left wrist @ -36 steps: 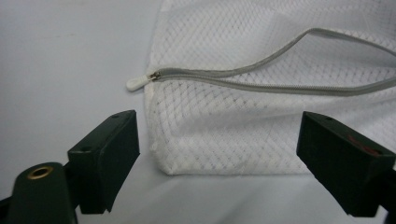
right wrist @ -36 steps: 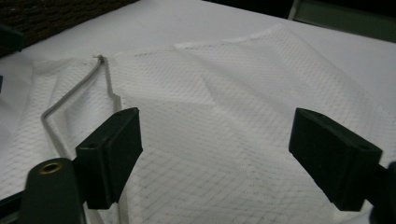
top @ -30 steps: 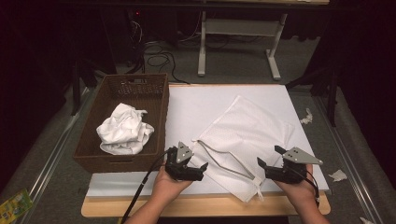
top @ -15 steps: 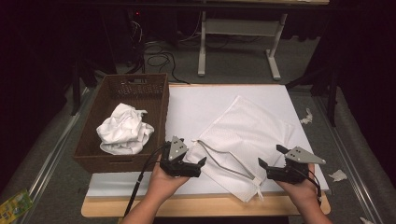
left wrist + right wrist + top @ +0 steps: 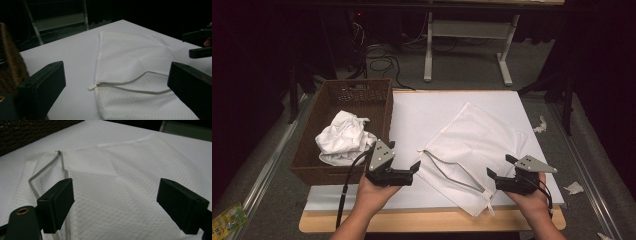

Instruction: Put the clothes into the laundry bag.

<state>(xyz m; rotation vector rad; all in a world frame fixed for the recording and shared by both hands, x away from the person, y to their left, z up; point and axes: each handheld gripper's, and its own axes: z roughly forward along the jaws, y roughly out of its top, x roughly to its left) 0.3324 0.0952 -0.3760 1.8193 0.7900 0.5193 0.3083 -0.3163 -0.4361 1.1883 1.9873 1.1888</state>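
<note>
Both the left gripper (image 5: 416,165) and right gripper (image 5: 490,173) are hovering open beside the unzipped mesh laundry bag (image 5: 477,145); the white cloth (image 5: 343,136) is waiting in the wicker basket (image 5: 319,170), unloaded.

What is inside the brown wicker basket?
A crumpled white cloth lies in the basket. Whatever sits beneath the cloth is covered, so it cannot be told.
</note>
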